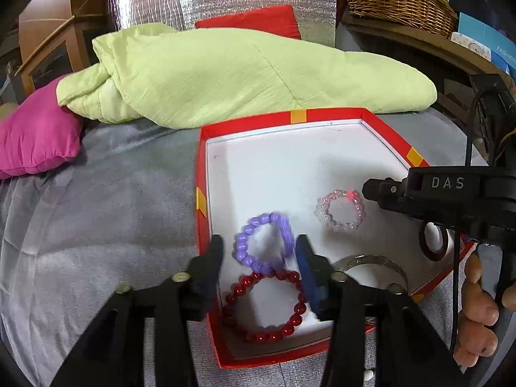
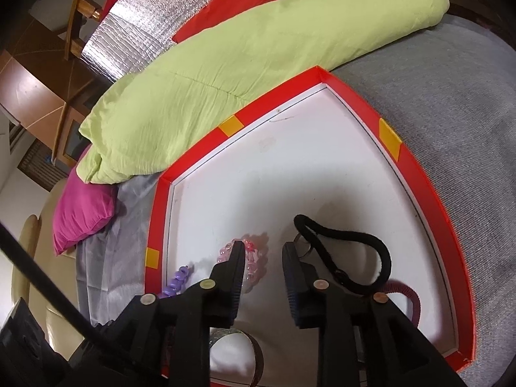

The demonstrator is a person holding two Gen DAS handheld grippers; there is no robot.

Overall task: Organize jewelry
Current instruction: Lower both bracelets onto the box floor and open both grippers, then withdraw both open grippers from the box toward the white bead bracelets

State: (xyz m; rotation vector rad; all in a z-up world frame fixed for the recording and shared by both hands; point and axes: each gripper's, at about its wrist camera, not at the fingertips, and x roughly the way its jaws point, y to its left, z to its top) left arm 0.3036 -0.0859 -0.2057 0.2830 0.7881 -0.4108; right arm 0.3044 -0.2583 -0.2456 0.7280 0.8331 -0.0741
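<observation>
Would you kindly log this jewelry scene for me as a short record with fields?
container: red box, white inside, on grey cover
purple bracelet: in box, between left gripper fingers, not pinched
red bracelet: in box, touching the purple one
pink bracelet: in box, lying apart
black hair tie: in box, beside right gripper
grippers: both open

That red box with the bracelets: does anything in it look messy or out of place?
Slightly. In the red box, the purple bracelet overlaps the red bead bracelet rather than lying apart, and looks blurred. The pink bracelet lies separately. Nothing appears broken or spilled.
</observation>
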